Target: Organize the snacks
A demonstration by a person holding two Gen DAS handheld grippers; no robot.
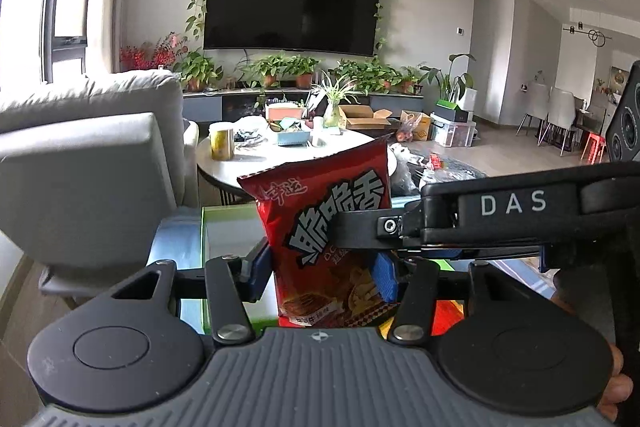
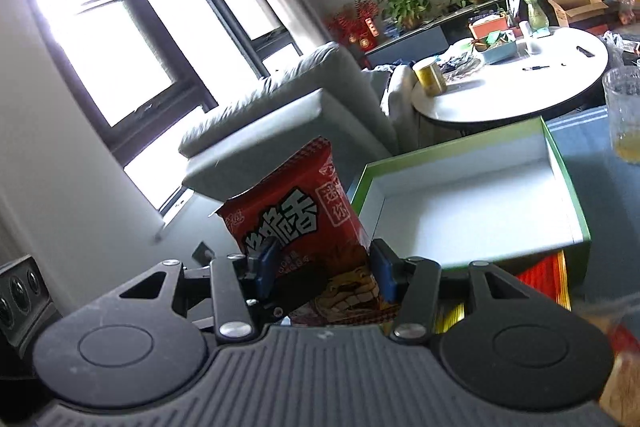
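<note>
My left gripper [image 1: 320,277] is shut on a red snack bag [image 1: 320,211] with white Chinese lettering and holds it upright in the air. My right gripper [image 2: 326,271] is shut on what looks like the same red snack bag [image 2: 296,223], seen tilted; its black body marked DAS [image 1: 512,205] crosses in from the right in the left wrist view, one finger over the bag's front. A shallow green-rimmed box with a white inside [image 2: 568,179] lies just behind the bag to the right; its green edge [image 1: 206,227] shows behind the bag.
A grey sofa [image 1: 100,155] stands at the left. A round white table [image 2: 520,87] with a gold can [image 2: 430,77], a blue tray and a plant stands behind. A clear glass with amber liquid [image 2: 624,115] stands right of the box. Red and yellow packets [image 2: 544,277] lie below the box.
</note>
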